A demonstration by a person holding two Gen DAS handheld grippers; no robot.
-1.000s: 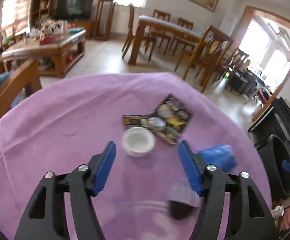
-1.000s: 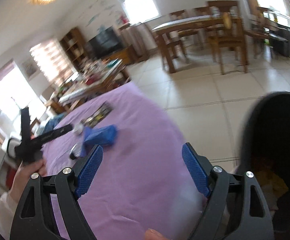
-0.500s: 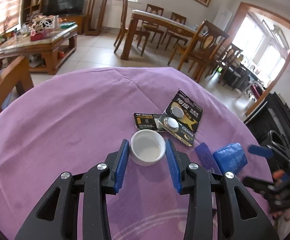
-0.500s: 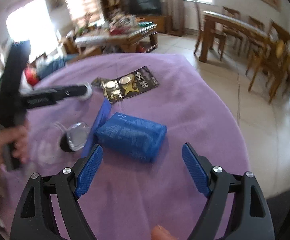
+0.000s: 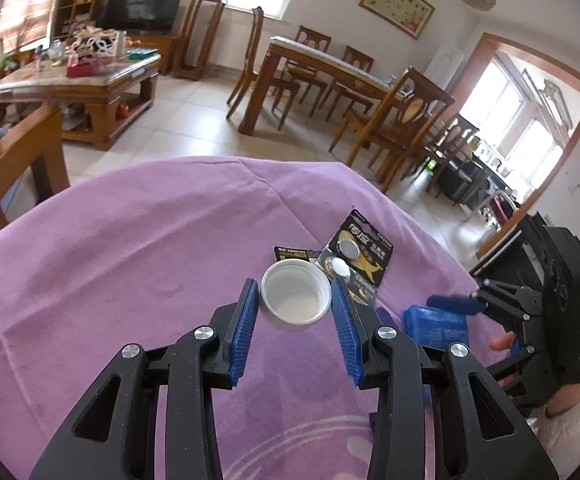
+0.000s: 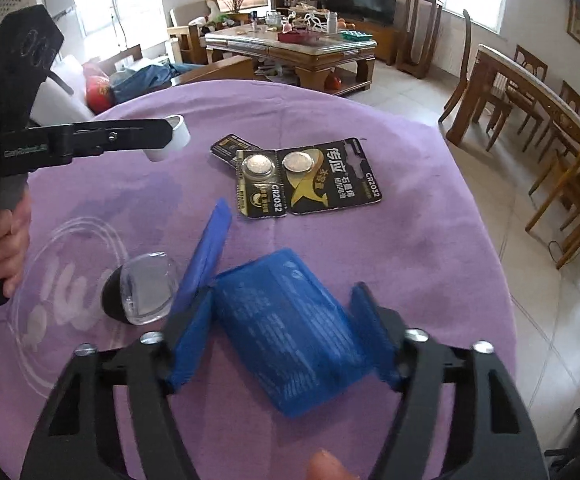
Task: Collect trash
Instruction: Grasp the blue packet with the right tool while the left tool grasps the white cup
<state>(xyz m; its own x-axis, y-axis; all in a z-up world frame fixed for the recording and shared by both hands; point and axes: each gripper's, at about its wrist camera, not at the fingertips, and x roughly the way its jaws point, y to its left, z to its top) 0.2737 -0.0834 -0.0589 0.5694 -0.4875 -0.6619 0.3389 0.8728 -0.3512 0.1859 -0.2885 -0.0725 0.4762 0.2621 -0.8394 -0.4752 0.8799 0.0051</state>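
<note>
On a round table under a purple cloth (image 5: 130, 248), the left gripper (image 5: 295, 300) brackets a small white plastic cup (image 5: 295, 297), its blue pads flush against the rim at nine and three o'clock in a light grip. The right gripper (image 6: 282, 332), its jaws just closing in, straddles a soft blue plastic packet (image 6: 290, 328) whose long axis runs from ten to four o'clock across the gap; the left pad touches it, the right pad looks just short. A black-and-gold coin-battery card (image 6: 306, 178) lies at twelve o'clock beyond the packet, nearer the right hand's reach, seemingly next to collect.
</note>
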